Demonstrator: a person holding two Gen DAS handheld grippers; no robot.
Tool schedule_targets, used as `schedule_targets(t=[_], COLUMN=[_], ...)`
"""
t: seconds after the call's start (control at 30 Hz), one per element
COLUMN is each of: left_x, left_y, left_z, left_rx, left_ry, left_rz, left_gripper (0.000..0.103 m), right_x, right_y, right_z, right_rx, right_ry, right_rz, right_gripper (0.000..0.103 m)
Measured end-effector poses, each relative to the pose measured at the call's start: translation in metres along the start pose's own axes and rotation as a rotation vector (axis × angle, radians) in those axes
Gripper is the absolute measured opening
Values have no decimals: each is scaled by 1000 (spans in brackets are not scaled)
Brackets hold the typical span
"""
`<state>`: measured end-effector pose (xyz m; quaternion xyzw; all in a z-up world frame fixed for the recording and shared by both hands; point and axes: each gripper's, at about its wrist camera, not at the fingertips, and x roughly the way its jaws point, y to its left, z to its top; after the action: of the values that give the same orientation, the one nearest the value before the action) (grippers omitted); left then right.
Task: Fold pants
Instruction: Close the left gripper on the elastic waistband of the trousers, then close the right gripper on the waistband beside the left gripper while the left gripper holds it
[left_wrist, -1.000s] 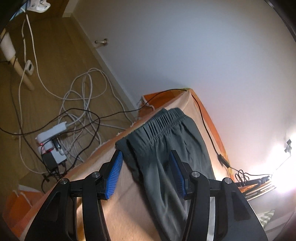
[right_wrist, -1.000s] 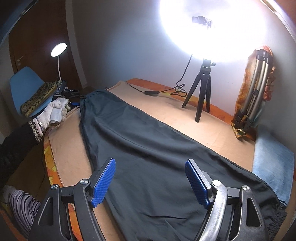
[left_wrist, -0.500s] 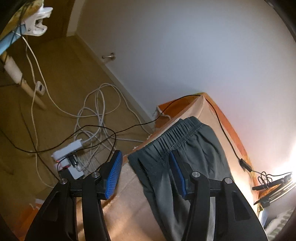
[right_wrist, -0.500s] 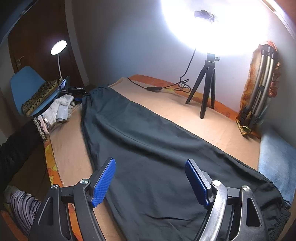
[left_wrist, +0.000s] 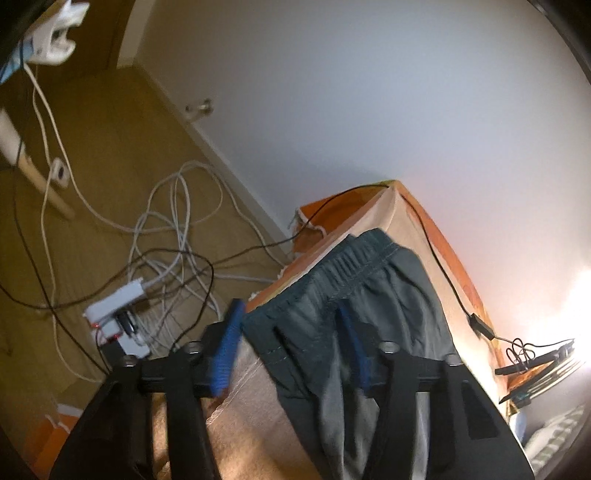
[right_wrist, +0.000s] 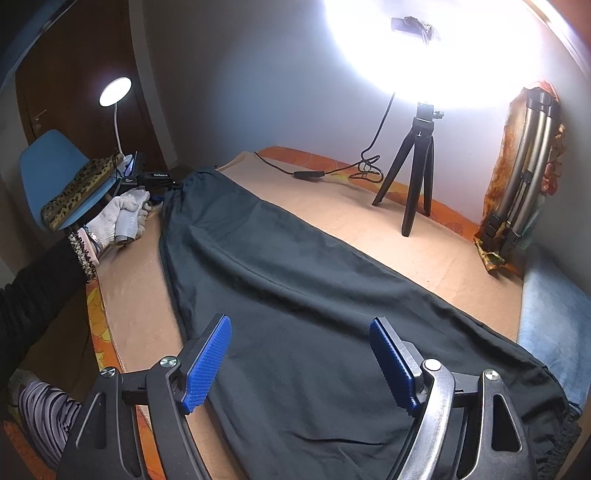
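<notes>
Pants (right_wrist: 295, 295) lie flat along the table (right_wrist: 424, 251). Your left gripper (left_wrist: 291, 343) is closing over the waistband corner (left_wrist: 273, 325); catch both layers. Right gripper (right_wrist: 301, 363) hovers wide open, gripping nothing.

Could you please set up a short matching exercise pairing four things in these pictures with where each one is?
Things:
1. pants
2. black tripod
3. blue chair
4. power strip

Places:
A. on the floor among tangled cables
B. spread along the table under the right gripper
C. standing on the table near the far wall
D. beside the table end, by the gloved hand

Pairs: 1-B, 2-C, 3-D, 4-A
</notes>
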<state>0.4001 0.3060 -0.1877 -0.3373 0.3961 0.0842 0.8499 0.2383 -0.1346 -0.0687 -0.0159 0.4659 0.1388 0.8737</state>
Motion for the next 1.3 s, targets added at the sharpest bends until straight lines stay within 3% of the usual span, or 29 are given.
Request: schedule_targets(t=[0.1,0.2,0.43,0.63,0.83,1.0,1.13,1.3], left_x=[-5,-11,-36,-64,-78,-79,-72,-74], left_y=[-6,-10,-28,-80,-130,-159,-159,-161], left_z=[1,2,-1,-32,-94,-150,-158,-163], left_rx=[30,42,130,365,621,847,900,905], left_ry=[-29,-52,-119,-163,-130,-132,-117,-114], left_rz=[13,7,-36,-90,-134,-104,-81,-81], left_gripper=[23,17,15,14,14,14,14,14], right_x=[2,2,1,4,16,39,68,127], right_y=[0,0,0,-1,-1,3,10,19], right_z=[0,0,2,8,23,40,55,85], right_rx=[4,3,8,25,56,105,157,349], right_ry=[4,7,0,-6,-22,-16,11,62], right_rz=[2,1,3,11,33,93,179,357], right_gripper=[80,80,80,80,80,80,80,80])
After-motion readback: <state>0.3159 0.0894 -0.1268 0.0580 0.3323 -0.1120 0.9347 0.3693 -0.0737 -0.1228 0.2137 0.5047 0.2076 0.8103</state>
